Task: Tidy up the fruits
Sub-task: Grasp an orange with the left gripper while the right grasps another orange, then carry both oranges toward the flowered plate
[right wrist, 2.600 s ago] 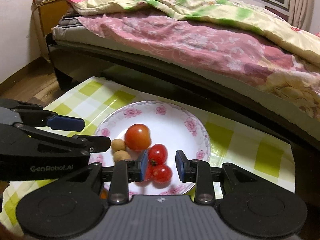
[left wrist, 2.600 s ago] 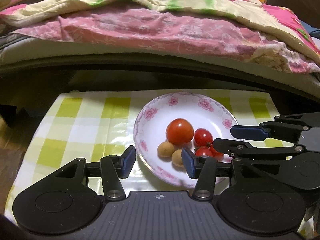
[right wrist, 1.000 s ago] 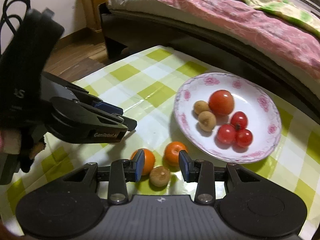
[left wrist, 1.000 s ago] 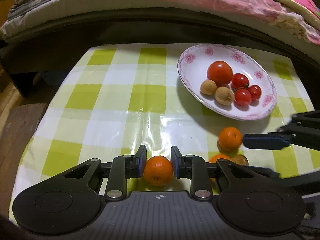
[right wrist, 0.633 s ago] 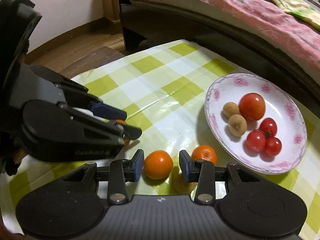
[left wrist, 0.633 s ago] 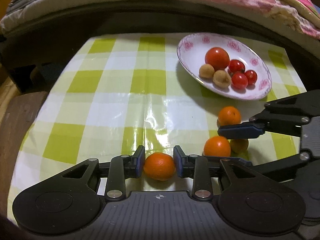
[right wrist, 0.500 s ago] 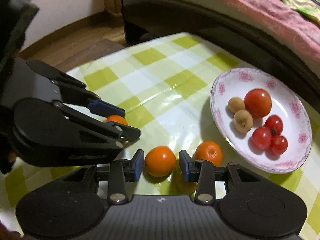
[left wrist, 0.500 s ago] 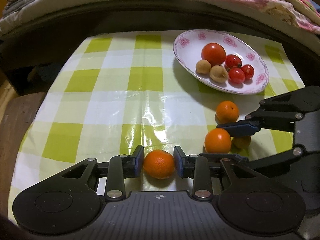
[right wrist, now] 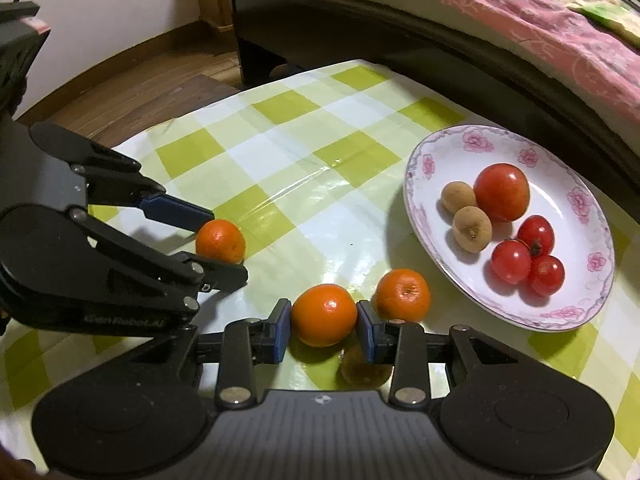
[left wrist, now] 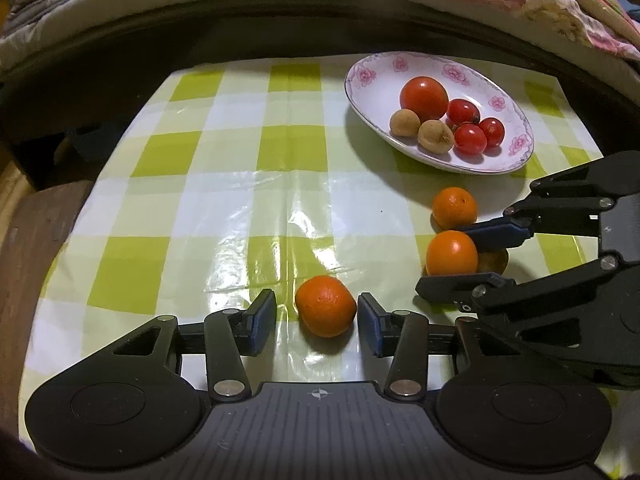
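Note:
My left gripper (left wrist: 317, 318) is open around an orange mandarin (left wrist: 326, 306) that lies on the checked tablecloth, with gaps on both sides. My right gripper (right wrist: 324, 330) is shut on a second mandarin (right wrist: 324, 315), which also shows in the left wrist view (left wrist: 452, 253). A third mandarin (right wrist: 403, 295) lies just right of it. A small brown fruit (right wrist: 365, 369) lies under the right finger. The flowered plate (right wrist: 440, 152) holds a large tomato (right wrist: 502, 192), three cherry tomatoes (right wrist: 528, 258) and two brown fruits (right wrist: 464, 212).
The green-and-white checked tablecloth (left wrist: 224, 216) covers a low table. A dark bed frame (right wrist: 400, 40) with pink bedding runs along the far edge. Wooden floor (right wrist: 132, 76) lies off the table's left side.
My left gripper has opened and let go of its mandarin, which now lies on the cloth. My right gripper has closed on the middle mandarin.

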`<state>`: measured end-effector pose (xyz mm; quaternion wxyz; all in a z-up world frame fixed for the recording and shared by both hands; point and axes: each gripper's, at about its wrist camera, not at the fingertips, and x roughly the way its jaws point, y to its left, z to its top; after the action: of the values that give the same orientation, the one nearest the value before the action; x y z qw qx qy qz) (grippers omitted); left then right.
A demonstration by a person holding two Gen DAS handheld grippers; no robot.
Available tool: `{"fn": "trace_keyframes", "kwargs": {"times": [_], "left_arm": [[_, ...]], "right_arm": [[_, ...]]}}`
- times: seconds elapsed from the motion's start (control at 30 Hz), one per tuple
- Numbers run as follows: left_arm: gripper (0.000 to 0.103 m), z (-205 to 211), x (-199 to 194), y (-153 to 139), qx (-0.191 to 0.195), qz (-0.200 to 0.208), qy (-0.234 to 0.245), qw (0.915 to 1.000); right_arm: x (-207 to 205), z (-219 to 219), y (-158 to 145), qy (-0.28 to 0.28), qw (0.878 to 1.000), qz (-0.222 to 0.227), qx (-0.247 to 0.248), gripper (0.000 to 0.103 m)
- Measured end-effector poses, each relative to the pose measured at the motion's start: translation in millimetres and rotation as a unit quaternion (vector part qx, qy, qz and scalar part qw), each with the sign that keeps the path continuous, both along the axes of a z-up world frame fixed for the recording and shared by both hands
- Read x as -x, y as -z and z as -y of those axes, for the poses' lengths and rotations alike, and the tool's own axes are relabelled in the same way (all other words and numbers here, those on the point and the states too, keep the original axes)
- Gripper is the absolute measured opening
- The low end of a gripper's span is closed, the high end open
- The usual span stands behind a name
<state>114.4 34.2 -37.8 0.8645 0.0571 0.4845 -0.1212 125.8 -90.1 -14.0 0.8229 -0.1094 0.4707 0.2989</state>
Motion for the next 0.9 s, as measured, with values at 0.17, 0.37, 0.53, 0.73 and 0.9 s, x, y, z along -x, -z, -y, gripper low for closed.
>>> {"fn": "trace_keyframes", "kwargs": {"times": [0.17, 0.37, 0.53, 0.73, 0.9], "left_arm": [[0.039, 3.7, 1.8, -1.5, -0.002, -0.001, -0.002, 1.0], [0.039, 6.0, 3.9, -6.8, 0.006, 0.001, -0.004, 1.0], [0.039, 12.6, 4.0, -14.6, 0.01, 0.009, 0.001, 0.9999], [0.039, 18.8, 4.5, -15.6, 0.008, 0.007, 0.006, 0.9999], [0.039, 22.5, 12.4, -17.1, 0.008, 0.004, 0.009, 0.9999]], "right_arm": [[-0.9, 1.7, -0.5, 0.006, 1.0, 0.0, 0.0, 0.038], [0.0, 5.8, -4.2, 0.017, 1.0, 0.005, 0.002, 0.038], [-0.7, 12.6, -9.9, 0.03, 1.0, 0.009, -0.002, 0.038], [0.9, 16.1, -14.5, 0.037, 0.999, 0.011, -0.003, 0.038], [7.3, 17.5, -17.4, 0.038, 0.999, 0.01, -0.001, 0.038]]}}
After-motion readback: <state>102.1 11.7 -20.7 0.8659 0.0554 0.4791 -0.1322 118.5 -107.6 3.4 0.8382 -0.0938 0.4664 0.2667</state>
